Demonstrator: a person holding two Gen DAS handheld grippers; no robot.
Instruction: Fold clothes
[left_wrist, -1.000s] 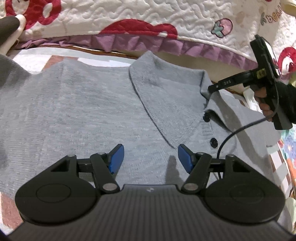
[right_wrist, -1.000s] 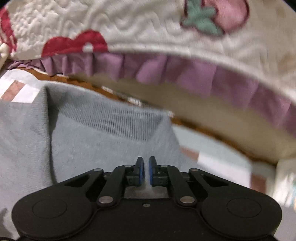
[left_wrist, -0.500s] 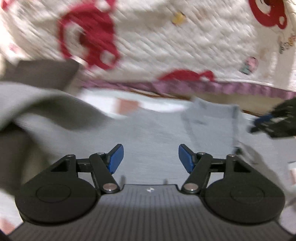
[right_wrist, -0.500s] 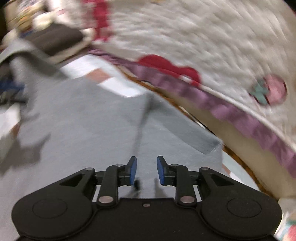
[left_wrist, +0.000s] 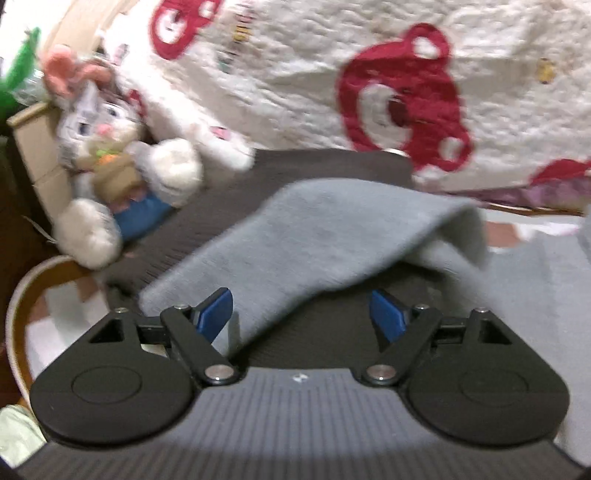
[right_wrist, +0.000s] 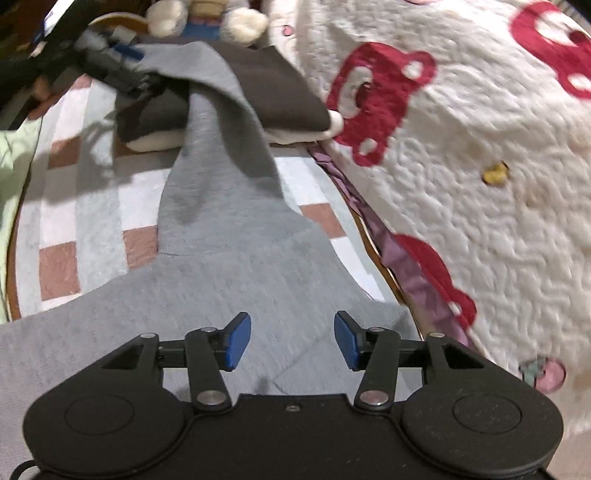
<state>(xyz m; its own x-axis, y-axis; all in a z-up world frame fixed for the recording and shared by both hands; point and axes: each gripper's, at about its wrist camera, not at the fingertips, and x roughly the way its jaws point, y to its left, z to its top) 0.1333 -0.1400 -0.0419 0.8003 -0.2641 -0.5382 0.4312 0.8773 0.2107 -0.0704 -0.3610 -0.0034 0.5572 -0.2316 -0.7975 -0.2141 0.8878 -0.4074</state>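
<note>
No readable text, labels or numbers — prints too blurred.

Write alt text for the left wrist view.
The open left claw hovers at the end of a grey shirt sleeve that lies draped over a dark folded garment. A plush rabbit sits at far left, with a white quilt with red bear patches behind.
</note>
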